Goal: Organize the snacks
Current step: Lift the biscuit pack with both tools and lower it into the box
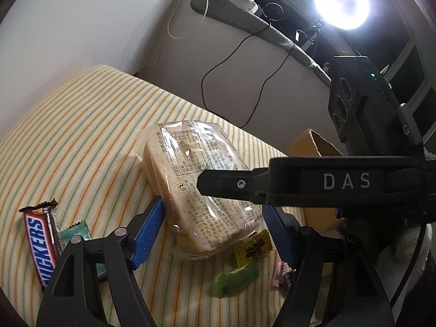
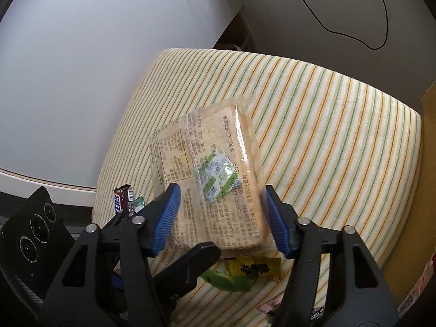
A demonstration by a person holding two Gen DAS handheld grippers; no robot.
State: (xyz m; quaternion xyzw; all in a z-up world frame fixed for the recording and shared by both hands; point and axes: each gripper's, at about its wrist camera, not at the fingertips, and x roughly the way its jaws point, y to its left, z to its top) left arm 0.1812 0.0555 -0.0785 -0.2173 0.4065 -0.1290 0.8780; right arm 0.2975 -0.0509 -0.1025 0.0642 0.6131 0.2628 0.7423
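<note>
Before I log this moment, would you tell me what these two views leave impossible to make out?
- Cardboard box, left wrist view: contents hidden by the right gripper's body.
- Pink wrapper, left wrist view: mostly behind the left gripper's finger.
- Snickers bar, right wrist view: label cut off by the right gripper's finger.
- Wrapped biscuit pack, both views: whether the pads press it.

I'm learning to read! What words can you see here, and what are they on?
"SNICKERS": on the chocolate bar wrapper.
"DAS": on the right tool's black body.
Printed text on the clear cracker pack: too small to read.
Characters on the yellow candy wrapper: too blurred to read.
</note>
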